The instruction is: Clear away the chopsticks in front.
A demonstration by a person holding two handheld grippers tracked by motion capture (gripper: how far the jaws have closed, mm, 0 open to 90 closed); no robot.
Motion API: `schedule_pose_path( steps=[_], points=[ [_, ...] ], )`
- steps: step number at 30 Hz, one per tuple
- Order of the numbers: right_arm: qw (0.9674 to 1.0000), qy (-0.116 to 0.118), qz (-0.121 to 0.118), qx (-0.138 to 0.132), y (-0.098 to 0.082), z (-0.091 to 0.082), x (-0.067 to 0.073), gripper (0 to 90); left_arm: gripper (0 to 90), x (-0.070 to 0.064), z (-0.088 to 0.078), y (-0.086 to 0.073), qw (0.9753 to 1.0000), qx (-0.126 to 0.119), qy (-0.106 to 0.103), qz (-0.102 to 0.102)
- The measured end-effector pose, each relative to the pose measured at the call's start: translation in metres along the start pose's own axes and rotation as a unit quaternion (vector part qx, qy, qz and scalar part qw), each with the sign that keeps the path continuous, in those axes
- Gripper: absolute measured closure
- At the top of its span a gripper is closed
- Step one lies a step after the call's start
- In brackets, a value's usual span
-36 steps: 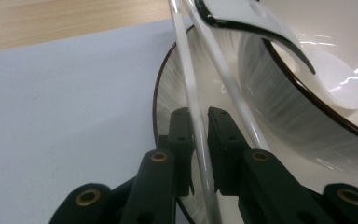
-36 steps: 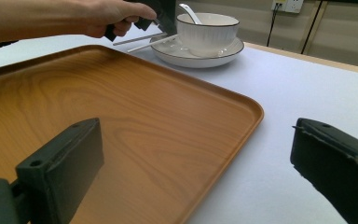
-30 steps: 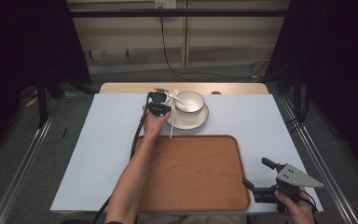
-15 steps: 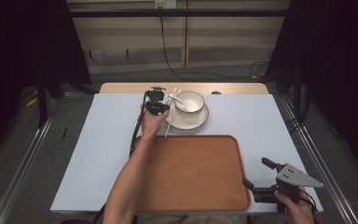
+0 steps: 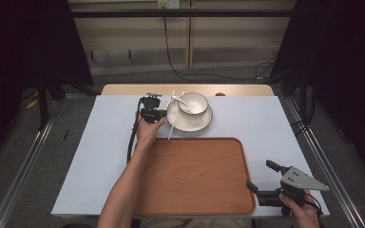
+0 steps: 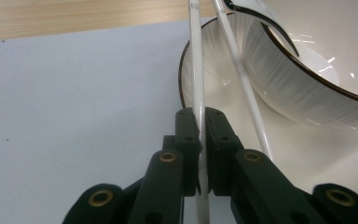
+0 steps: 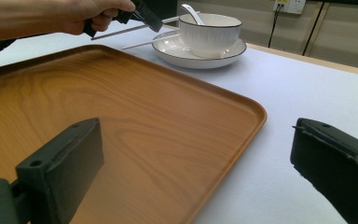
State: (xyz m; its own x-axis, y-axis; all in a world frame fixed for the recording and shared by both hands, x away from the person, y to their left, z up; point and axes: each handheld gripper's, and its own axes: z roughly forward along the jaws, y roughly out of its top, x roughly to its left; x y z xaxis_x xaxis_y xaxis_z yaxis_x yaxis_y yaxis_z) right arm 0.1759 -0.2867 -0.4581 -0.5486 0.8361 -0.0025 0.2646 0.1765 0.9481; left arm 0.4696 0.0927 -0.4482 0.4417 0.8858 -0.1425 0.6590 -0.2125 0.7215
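Since the earlier frame the left claw (image 5: pixel 158 102) has slid toward the far-left side of the plate (image 5: pixel 190 124), away from the spot just in front of the plate's left rim, and the chopstick (image 5: pixel 172 118) it pinches has come along with it.

In the left gripper view that claw's two black jaws are clamped together on one white chopstick (image 6: pixel 197 93), which runs straight up between the pads and past the plate's (image 6: pixel 200 70) left edge. A second chopstick (image 6: pixel 242 79) lies just beside it, leaning across the plate rim against the bowl (image 6: pixel 317 60); it looks free of the jaws, though its lower end is hidden behind the right jaw, so that is hard to say for sure.

The white bowl (image 5: pixel 193 103) stands on the plate at the far middle of the desk (image 5: pixel 90 156), with a white spoon (image 7: pixel 192 13) resting in it. The held chopstick, seen from the right gripper view, is raised off the desk and roughly level (image 7: pixel 121 31), with the other chopstick (image 7: pixel 140 44) lower, touching the plate.

The wooden tray (image 5: pixel 195 175) lies on the near half of the desk, bare. The right claw (image 5: pixel 259 183) sits by the tray's near-right corner, its jaws standing wide apart with nothing between them.
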Motion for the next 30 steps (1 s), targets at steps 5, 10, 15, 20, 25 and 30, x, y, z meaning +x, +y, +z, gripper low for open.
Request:
schedule_pose_path(
  steps=[5,10,15,20,25,30],
  points=[
    [1.0000,-0.001,0.001,-0.001,0.000,0.000,0.000,1.9,85.2,0.007,-0.013,-0.002,0.9999,0.006,0.013,0.004],
    [1.0000,0.001,0.002,-0.002,0.000,0.000,0.000,1.9,85.2,0.008,-0.033,-0.008,0.9999,0.002,0.009,-0.009],
    [1.0000,0.002,0.000,-0.002,0.001,0.000,0.001,1.9,85.2,0.012,-0.047,-0.016,0.9998,-0.004,-0.010,-0.016],
    [1.0000,-0.002,0.000,-0.002,0.000,0.001,0.000,2.0,85.3,0.011,-0.059,-0.025,1.0000,-0.004,-0.006,0.004],
    [1.0000,-0.003,0.002,-0.003,0.000,0.000,0.000,1.9,85.3,0.014,-0.067,-0.037,0.9998,-0.008,-0.007,-0.015],
    [1.0000,-0.001,0.003,-0.002,0.000,0.000,0.000,2.0,85.3,0.009,-0.075,-0.045,0.9999,-0.006,0.006,-0.007]
  ],
)
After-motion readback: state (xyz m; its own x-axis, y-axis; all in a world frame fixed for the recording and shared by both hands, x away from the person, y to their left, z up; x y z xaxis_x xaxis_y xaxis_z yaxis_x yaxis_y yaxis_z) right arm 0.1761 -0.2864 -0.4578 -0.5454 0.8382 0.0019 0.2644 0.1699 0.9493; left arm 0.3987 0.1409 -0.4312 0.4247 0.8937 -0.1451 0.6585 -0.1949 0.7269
